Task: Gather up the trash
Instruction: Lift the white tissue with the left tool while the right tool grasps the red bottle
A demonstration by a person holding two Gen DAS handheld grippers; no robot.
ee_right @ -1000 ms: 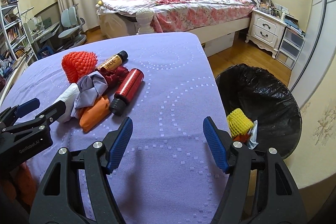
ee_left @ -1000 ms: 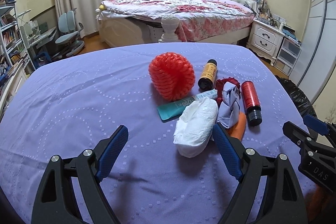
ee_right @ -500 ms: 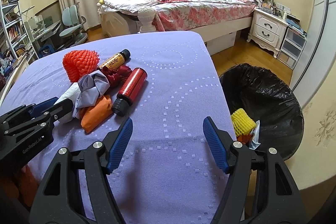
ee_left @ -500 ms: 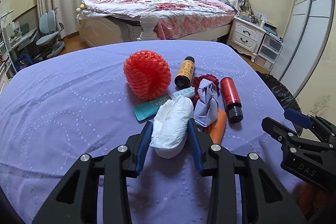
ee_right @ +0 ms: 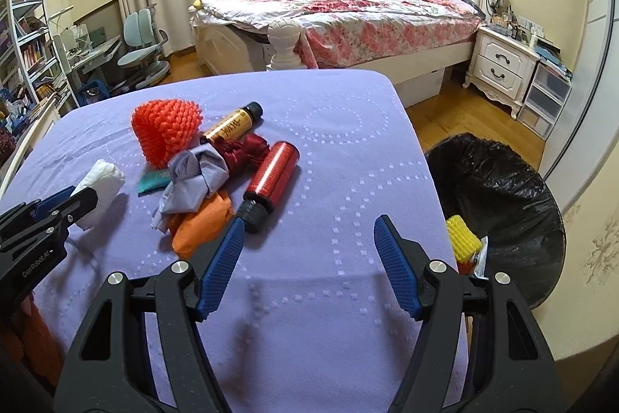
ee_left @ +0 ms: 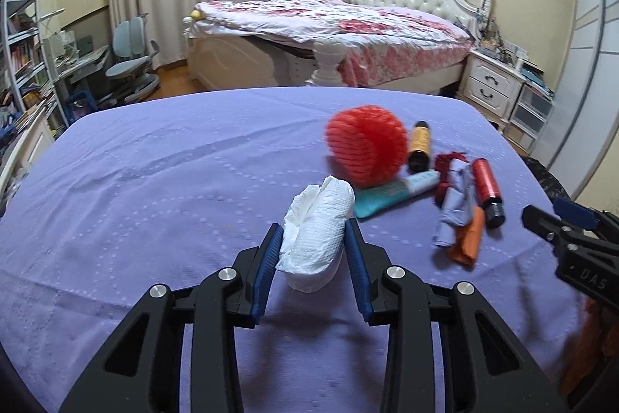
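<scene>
My left gripper is shut on a white crumpled tissue and holds it just above the purple table, left of the trash pile; the tissue also shows in the right wrist view. The pile holds a red foam net, a teal tube, a yellow-label bottle, a red bottle, grey cloth and orange wrapper. My right gripper is open and empty above the table's right part, near the red bottle.
A black-lined trash bin stands on the floor right of the table, with a yellow foam net inside. A bed, a nightstand and a desk chair stand beyond the table.
My left gripper closed on the white tissue, then lifted it and carried it left, away from the pile. My right gripper stayed open and edged forward toward the red bottle.
</scene>
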